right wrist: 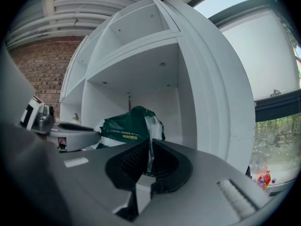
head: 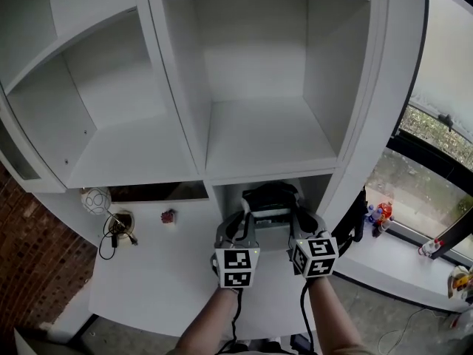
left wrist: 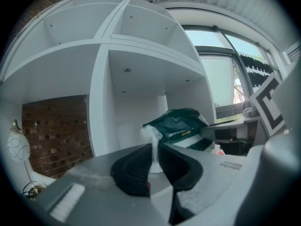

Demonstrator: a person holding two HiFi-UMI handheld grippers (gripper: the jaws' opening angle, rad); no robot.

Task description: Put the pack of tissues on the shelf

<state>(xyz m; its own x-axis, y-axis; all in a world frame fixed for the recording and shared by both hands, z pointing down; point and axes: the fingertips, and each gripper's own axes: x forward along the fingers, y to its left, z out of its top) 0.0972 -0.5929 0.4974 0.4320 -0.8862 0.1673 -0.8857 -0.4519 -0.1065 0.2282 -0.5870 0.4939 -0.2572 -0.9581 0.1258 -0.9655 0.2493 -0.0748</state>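
Note:
A dark green and white pack of tissues [head: 267,200] hangs between my two grippers at the mouth of the low shelf compartment [head: 318,187]. My left gripper [head: 245,224] is shut on the pack's white plastic end flap [left wrist: 153,145]. My right gripper [head: 295,224] is shut on the clear flap [right wrist: 151,140] at the other end. The pack [left wrist: 181,128] shows green beyond the left jaws, and in the right gripper view the pack [right wrist: 129,125] sits just ahead of the jaws, inside the compartment.
The white shelf unit [head: 185,135] has open compartments above. On the desk [head: 159,272] at left lie a round white lamp [head: 96,200], a cable plug [head: 118,228] and a small red thing [head: 168,216]. A window sill [head: 399,254] with small toys [head: 380,214] is at right.

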